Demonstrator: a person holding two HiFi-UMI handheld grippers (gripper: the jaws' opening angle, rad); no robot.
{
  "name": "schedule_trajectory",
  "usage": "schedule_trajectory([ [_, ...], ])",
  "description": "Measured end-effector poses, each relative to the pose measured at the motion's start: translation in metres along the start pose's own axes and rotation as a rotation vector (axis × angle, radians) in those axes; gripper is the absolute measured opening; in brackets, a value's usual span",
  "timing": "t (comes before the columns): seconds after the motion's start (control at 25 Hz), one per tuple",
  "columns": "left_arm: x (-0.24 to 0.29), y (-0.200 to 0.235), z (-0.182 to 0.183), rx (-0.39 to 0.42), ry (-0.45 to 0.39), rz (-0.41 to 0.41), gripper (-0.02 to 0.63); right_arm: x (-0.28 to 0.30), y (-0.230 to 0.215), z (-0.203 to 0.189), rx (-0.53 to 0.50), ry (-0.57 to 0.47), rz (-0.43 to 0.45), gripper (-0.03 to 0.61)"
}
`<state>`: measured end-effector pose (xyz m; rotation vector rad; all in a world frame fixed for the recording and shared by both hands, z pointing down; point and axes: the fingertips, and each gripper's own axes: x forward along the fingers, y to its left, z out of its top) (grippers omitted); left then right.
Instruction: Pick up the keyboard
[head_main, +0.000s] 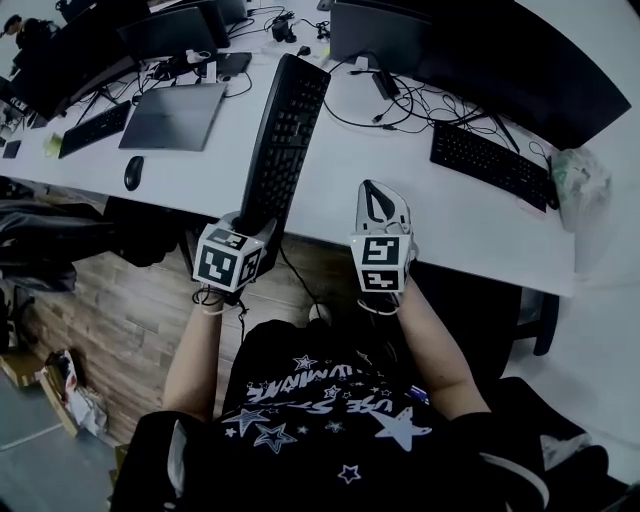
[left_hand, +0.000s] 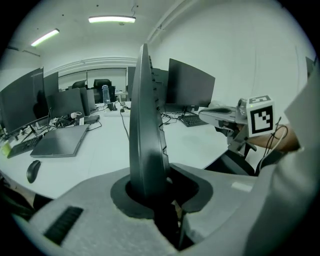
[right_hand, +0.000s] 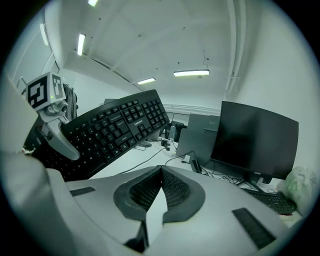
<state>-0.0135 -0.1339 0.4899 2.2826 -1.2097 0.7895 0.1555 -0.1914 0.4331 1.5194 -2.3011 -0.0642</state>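
Mouse (head_main: 133, 172) and closed laptop (head_main: 175, 115) seen at left on white desk (head_main: 340, 175). Keyboard (head_main: 285, 140) held on its long edge above desk, key side turned right, far end pointed toward monitors. Its near end clamped in left gripper (left_hand: 160, 186), at desk's near edge. Right gripper (right_hand: 159, 189) held just right of keyboard's near end, apart from it, jaws pressed together, nothing between. "Lenovo" read in white on keyboard's top strip, right gripper view. Second keyboard (head_main: 490, 162) laid flat at right.
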Motion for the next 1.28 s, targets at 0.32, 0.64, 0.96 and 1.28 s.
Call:
schedule_trajectory([
  [0.32, -0.024, -0.012, -0.035, -0.088, -0.027, -0.047, 0.089, -0.003, 0.019, -0.001, 0.037, 0.015, 0.018, 0.006],
  [0.64, -0.086, -0.016, -0.088, -0.163, -0.064, -0.06, 0.089, -0.036, 0.077, 0.009, 0.028, 0.013, 0.053, 0.006],
  [0.96, -0.141, -0.038, -0.145, -0.196, -0.087, -0.054, 0.089, -0.078, 0.138, 0.013, 0.017, 0.002, 0.11, 0.006],
  [1.28, -0.197, -0.061, -0.194, -0.231, -0.102, -0.05, 0.089, -0.131, 0.186, 0.02, 0.0, -0.018, 0.142, 0.006],
])
